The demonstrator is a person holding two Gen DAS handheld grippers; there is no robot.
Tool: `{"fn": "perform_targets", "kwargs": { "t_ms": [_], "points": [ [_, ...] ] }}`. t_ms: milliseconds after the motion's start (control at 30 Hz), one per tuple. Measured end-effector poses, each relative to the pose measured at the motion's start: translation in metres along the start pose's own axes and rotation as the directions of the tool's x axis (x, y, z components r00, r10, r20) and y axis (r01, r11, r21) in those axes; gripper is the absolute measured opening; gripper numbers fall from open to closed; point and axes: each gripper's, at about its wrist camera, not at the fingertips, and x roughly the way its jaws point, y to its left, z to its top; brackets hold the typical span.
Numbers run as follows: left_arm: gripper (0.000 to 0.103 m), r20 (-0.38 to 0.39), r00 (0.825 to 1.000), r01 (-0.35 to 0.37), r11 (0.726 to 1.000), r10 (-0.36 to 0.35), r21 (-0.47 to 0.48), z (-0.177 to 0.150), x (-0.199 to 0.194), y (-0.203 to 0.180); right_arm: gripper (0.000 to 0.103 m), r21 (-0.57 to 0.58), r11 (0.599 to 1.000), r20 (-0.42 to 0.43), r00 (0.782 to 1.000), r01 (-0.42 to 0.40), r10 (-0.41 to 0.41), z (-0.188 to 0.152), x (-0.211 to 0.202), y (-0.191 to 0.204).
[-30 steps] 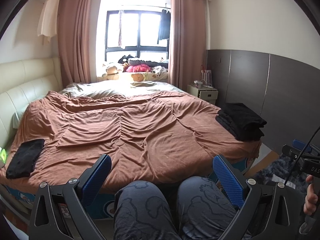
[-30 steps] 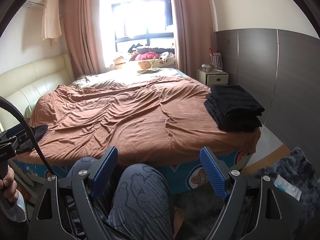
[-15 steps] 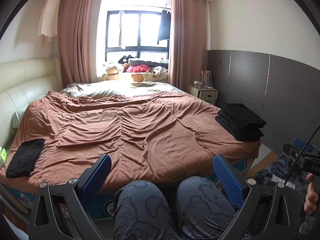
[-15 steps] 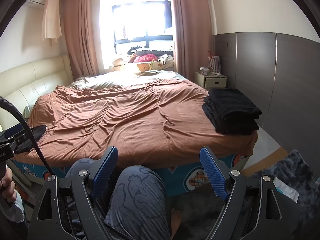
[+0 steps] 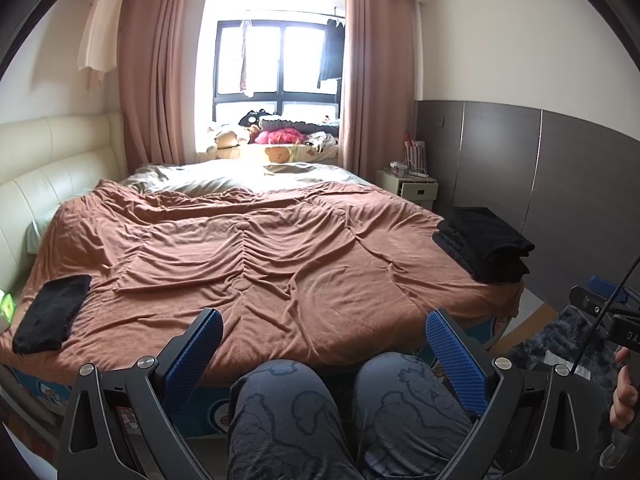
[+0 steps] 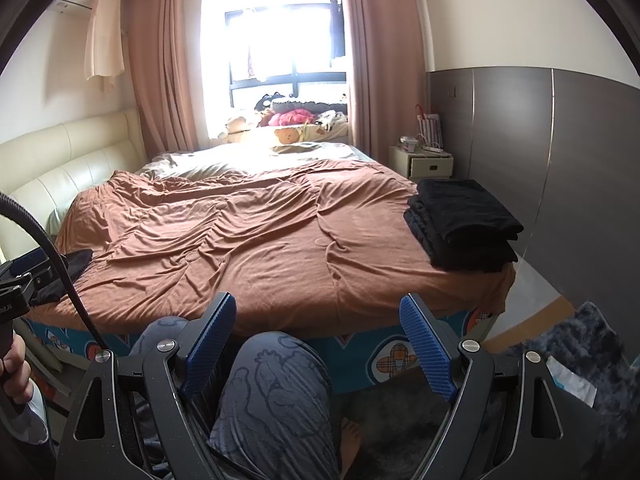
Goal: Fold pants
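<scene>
Both sets of jaws stand wide open and hold nothing. Over the last second almost nothing changes: the left gripper (image 5: 324,344) stays put above the person's knees (image 5: 280,392), and the right gripper (image 6: 318,330) tips up only a tiny bit, so the bed sits a little lower in its view. No cloth moves at all.

Past the jaws is the big bed with its brown blanket (image 5: 256,256), wrinkly and bare in the middle. On the right edge of the bed sits a neat stack of folded black clothes (image 5: 486,242), one piece on top of others. On the left edge, well apart from the stack, lies one more black piece (image 5: 52,312), flat and narrow. I cannot tell which of these are pants, or how many folds the flat piece has.

So the quiet second does not say much about the job. It fits a rest after a folded piece is put down. It also fits a wait before a piece is picked up. Nothing is spread out on the blanket for folding right now.
</scene>
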Motion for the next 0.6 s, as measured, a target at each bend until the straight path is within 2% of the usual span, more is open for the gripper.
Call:
{"fn": "perform_targets", "kwargs": {
  "t_ms": [600],
  "points": [
    [0.103,0.009,1.0,0.008,1.0,-0.008,-0.002,0.0043,0.0042,-0.0032,0.084,-0.021,1.0,-0.001,1.0,-0.001,0.001,0.0034,0.0007,-0.0024]
  ]
}}
